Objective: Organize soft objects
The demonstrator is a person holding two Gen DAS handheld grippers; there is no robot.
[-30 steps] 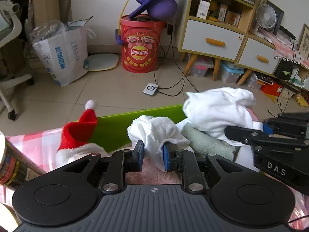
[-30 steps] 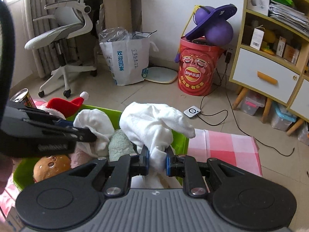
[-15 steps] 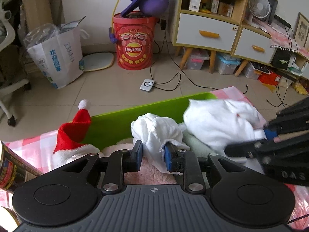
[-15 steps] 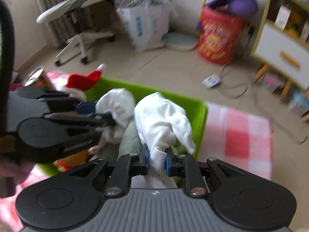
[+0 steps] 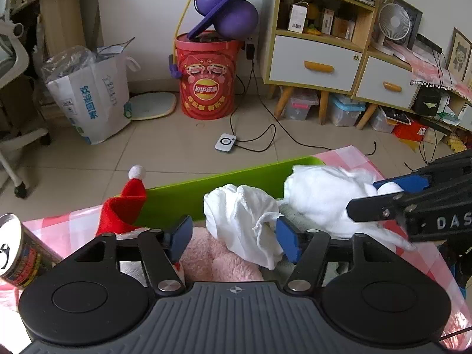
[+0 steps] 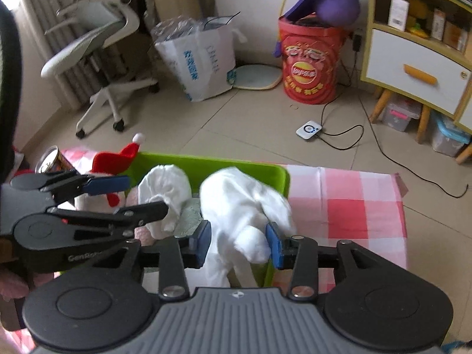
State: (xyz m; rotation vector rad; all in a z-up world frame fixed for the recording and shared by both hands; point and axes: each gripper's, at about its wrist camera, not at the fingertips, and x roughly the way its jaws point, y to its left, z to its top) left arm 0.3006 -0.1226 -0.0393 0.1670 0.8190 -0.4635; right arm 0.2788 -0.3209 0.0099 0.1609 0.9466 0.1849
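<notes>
**Both grippers loosened over the green bin**

1. My left gripper (image 5: 233, 237): jaws have just been opening and now stand wide. A small white cloth bundle (image 5: 244, 215) sits between the blue pads; the right pad is at its trailing edge, the left pad stands clear of it. I count this as released.

2. My right gripper (image 6: 239, 242): jaws have just been opening, to a moderate gap. A larger white cloth (image 6: 242, 206) hangs between the pads; whether either pad touches it I cannot tell, since the view is blurred there.

3. Green bin (image 5: 188, 197): directly ahead of both tools, on a pink-and-white checked cloth (image 6: 345, 203). Both white cloths lie in it, small one at 9 o'clock of the large one. A grey-green towel (image 6: 190, 215) lies between them; a pink plush piece (image 5: 215, 262) lies under my left jaws.

4. Red Santa hat (image 5: 124, 206): at 10 o'clock of my left tool, draped at the bin's left end.

5. Printed can (image 5: 17, 250): at 9 o'clock, outside the bin, tilted.

6. Beyond, on the floor at 12 o'clock: red Lay's bucket (image 5: 206, 79), white paper bag (image 5: 88, 97), office chair (image 6: 97, 47), drawer cabinet (image 5: 318, 62).
</notes>
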